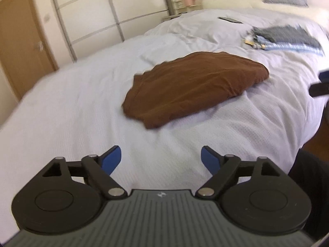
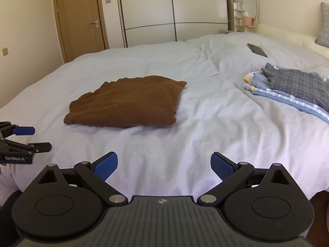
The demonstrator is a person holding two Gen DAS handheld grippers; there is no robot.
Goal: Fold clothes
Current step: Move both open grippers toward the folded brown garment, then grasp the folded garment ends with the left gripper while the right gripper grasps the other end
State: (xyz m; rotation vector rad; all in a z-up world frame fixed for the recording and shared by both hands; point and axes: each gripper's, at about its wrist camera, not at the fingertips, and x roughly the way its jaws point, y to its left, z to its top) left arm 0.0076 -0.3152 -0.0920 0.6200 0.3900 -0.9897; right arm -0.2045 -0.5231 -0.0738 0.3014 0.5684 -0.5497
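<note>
A brown garment [image 1: 191, 86] [image 2: 127, 103] lies folded into a flat rectangle on the white bed [image 1: 82, 103] [image 2: 205, 123]. My left gripper [image 1: 160, 160] hovers over the sheet short of it, open, nothing between its blue pads. My right gripper [image 2: 164, 165] is also open and empty, near the bed's front edge, with the brown garment ahead and to its left. In the right wrist view the left gripper [image 2: 33, 138] shows at the left edge, fingers apart. A stack of folded clothes [image 1: 285, 38] [image 2: 292, 88], grey checked on top of blue striped, sits at the right.
A dark phone [image 1: 230, 19] [image 2: 257, 49] lies on the far part of the bed. Pillows [image 2: 323, 26] are at the far right. Beyond the bed stand a white sliding wardrobe [image 2: 172, 12], a wooden door [image 2: 80, 20] and a small shelf with a mirror [image 2: 249, 6].
</note>
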